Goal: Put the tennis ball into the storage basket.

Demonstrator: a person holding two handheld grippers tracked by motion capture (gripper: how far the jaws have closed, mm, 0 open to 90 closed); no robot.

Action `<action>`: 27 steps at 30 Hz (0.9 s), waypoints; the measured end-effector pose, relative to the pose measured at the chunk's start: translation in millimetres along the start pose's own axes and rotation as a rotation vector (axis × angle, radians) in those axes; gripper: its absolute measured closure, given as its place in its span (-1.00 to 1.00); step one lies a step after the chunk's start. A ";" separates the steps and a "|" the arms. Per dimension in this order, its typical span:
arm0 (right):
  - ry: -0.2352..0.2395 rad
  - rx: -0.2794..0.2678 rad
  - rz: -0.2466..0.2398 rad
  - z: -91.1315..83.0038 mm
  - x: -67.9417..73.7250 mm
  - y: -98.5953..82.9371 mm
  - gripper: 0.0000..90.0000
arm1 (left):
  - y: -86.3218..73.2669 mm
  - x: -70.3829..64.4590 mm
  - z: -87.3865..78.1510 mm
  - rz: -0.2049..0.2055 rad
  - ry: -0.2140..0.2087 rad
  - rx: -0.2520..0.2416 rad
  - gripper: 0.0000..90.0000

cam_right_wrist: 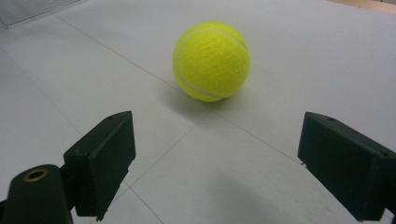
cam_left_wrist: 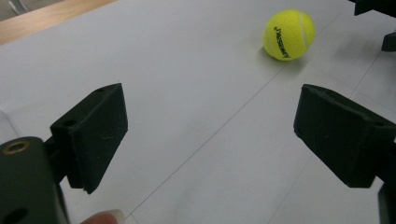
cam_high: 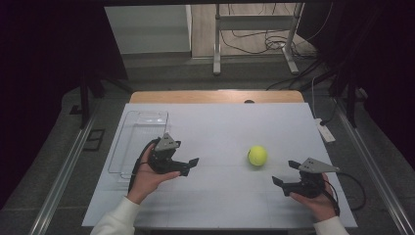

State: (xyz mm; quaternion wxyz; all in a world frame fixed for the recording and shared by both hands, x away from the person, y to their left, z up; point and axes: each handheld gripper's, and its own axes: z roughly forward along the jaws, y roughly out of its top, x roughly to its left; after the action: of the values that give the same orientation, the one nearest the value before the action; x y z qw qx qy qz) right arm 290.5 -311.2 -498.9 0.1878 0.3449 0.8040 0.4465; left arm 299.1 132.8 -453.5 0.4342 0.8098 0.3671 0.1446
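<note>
Even overhead light on the table, dark surroundings, soft shadows, mild blur.

Black brand lettering printed on the yellow tennis ball (cam_left_wrist: 289, 35), too small and tilted to read with certainty.

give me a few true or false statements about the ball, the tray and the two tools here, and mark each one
1. The tennis ball lies on the white table, gripped by nothing. True.
2. The right tool is shut on the ball. False: its jaws stand wide open and the ball lies apart from them, ahead.
3. The clear tray sits at the table's left side. True.
4. The ball lies inside the tray. False: it lies on the bare table, right of centre.
5. The left tool is nearer the ball than the right one. False: the right tool is closer.
</note>
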 end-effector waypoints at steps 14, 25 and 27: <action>0.004 0.002 -0.003 0.4 0.3 -0.1 -0.74 | 6.4 0.1 7.4 0.009 -0.017 0.002 -0.76; 0.006 0.004 -0.005 0.8 0.0 -0.2 -0.74 | 11.0 -0.6 13.0 0.020 -0.032 0.009 -0.76; 0.007 0.004 -0.005 0.7 0.1 -0.2 -0.73 | 11.8 -0.7 13.9 0.019 -0.040 0.008 -0.76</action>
State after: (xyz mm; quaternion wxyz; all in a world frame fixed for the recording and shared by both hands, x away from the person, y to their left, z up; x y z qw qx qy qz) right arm 290.8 -310.8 -499.4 0.1857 0.3416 0.8064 0.4456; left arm 311.9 119.9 -451.9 0.4371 0.8176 0.3511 0.1310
